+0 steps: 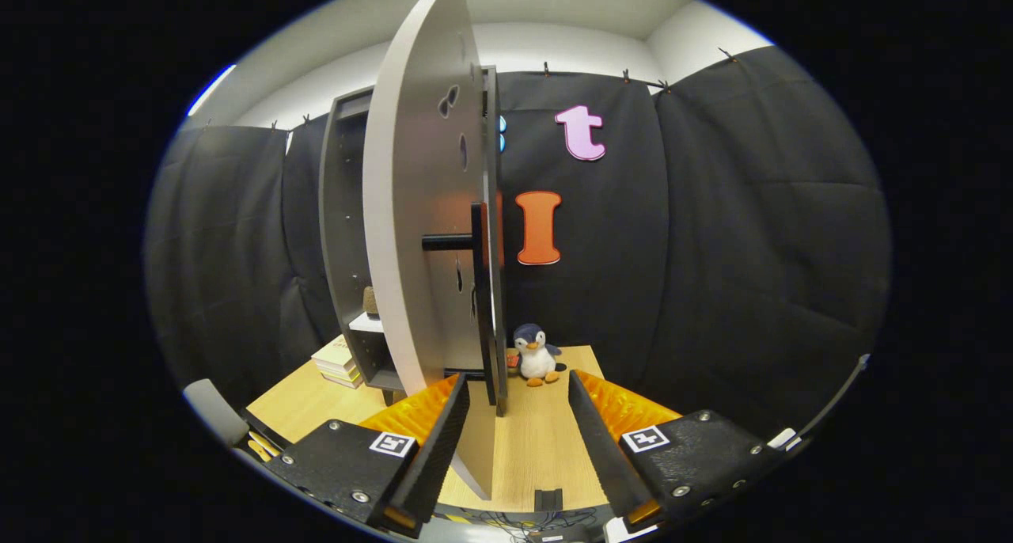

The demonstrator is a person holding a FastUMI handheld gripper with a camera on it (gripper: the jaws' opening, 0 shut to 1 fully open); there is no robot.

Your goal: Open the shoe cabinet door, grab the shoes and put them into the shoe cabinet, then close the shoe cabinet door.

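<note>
- Currently, your gripper (514, 432) is wide open and holds nothing; the lower edge of the shoe cabinet door (419, 210) stands between its fingers, close by the left finger (431, 440) and apart from the right finger (601, 440)
- Note the door's position: swung out edge-on toward you, with the shoe cabinet (348, 234) open behind it on the wooden table (538, 440)
- Treat the door as a rigid, flat panel, probably light but hinged, so it should move only along its arc (do not pull it straight)
- Expect the smooth painted faces to slip under a pinch; the black handle (453, 242), a bar standing off the panel on a post, looks the surer hold
- Alternatively, push the free edge with one finger
- Locate the shoes before going further; they cannot be made out from this view
- Keep clear of the toy penguin (536, 355) beyond the fingers and the books (339, 361) beside the cabinet
</note>
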